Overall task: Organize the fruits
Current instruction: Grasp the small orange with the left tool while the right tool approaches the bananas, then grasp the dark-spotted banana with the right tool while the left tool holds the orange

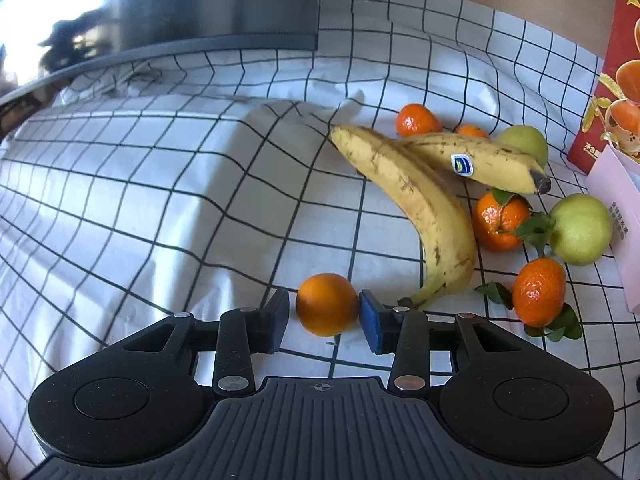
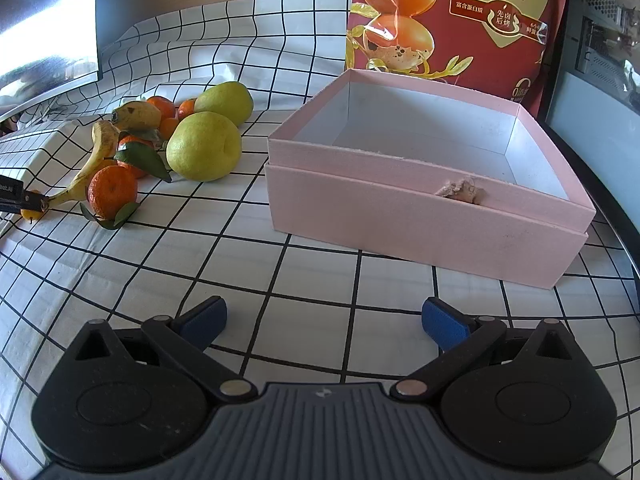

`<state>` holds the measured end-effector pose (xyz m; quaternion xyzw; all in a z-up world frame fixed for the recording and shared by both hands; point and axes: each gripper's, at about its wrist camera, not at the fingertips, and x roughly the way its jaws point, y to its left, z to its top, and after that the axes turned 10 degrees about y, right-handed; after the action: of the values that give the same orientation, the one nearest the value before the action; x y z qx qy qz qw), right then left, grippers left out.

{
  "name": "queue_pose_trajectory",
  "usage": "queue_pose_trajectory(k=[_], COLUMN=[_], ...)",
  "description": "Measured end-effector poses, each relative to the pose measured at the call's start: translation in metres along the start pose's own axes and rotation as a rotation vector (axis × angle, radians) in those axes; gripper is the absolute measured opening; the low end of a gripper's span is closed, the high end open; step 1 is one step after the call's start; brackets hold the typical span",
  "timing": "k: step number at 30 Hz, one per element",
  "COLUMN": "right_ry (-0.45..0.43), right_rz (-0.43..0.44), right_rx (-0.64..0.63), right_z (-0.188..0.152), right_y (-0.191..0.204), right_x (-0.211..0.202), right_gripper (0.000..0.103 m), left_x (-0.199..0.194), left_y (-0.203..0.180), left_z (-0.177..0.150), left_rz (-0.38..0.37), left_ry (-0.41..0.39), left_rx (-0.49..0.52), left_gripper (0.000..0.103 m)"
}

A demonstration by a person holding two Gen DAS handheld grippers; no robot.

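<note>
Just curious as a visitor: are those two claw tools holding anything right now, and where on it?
The left gripper has a small orange between its fingers, at its sides. The right gripper is open, holding nothing.

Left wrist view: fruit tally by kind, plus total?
mandarins: 5
bananas: 2
pears: 2
Total: 9
</note>
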<state>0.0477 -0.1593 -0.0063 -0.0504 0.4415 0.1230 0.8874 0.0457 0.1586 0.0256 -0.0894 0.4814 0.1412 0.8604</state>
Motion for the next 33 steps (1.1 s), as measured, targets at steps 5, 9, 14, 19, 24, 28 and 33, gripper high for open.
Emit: queue_pose_trajectory(k=[5, 9, 14, 19, 24, 28, 33], right_ry=[0.000, 0.000, 0.001, 0.007, 0.011, 0.024, 0.041], right_rz=[0.000, -0.001, -0.003, -0.005, -0.002, 0.014, 0.103], right_rx=[0.001, 0.001, 0.003, 0.007, -0.003, -0.024, -0.123], right_z=[0.000, 0.000, 0.000, 0.001, 0.001, 0.003, 0.017], right_y=[0.000, 0.000, 0.000, 0.000, 0.000, 0.003, 0.021], right_x=[0.000, 0.000, 0.000, 0.000, 0.000, 0.000, -0.007], right_gripper=[0.103, 0.103, 0.103, 0.103, 0.103, 0.100, 0.093], left_x=[0.001, -0.001, -0.007, -0.021, -0.041, -0.052, -0.056], left_y=[0.000, 0.004, 0.002, 0.002, -0.002, 0.000, 0.012], left_z=[0.000, 0.001, -0.005, -0.008, -0.013, -0.017, -0.026], left_rz=[-0.010, -0.057, -0.095, -0.129, -0.156, -0.153, -0.183], left_ry=[0.005, 0.017, 0.008, -0.017, -0.049, -0.062, -0.040], left_rx=[-0.003, -0.043, -0.038, -0.051, -0.047, -0.044, -0.076], left_gripper=[0.038, 0.038, 0.038, 0.038, 0.038, 0.038, 0.038])
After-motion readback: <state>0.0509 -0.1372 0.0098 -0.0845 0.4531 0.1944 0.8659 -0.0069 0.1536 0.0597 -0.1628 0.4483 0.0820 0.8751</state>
